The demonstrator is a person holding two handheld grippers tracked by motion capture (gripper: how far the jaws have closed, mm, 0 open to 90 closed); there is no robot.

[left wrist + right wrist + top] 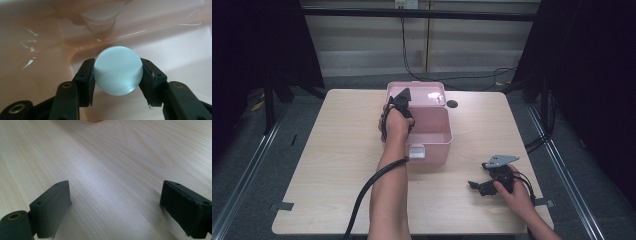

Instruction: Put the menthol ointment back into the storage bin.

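A pink plastic box (447, 145) stands open at the middle of the table, its lid (427, 94) tipped back. My left gripper (403, 102) reaches down into the box from its left side. In the left gripper view the left gripper (117, 80) is shut on a pale blue round object (118, 73), one pad on each side, above the box's pink floor (37, 62). A white capped item (100, 21) lies farther in. My right gripper (477, 186) rests on the table at the front right, open (115, 207), with only bare wood (112, 157) between its jaws.
A small black round thing (452, 104) lies on the table just right of the lid. The box has a white latch (416, 151) on its near wall. Cables trail from both grippers toward the front edge. Dark curtains and rails flank the table.
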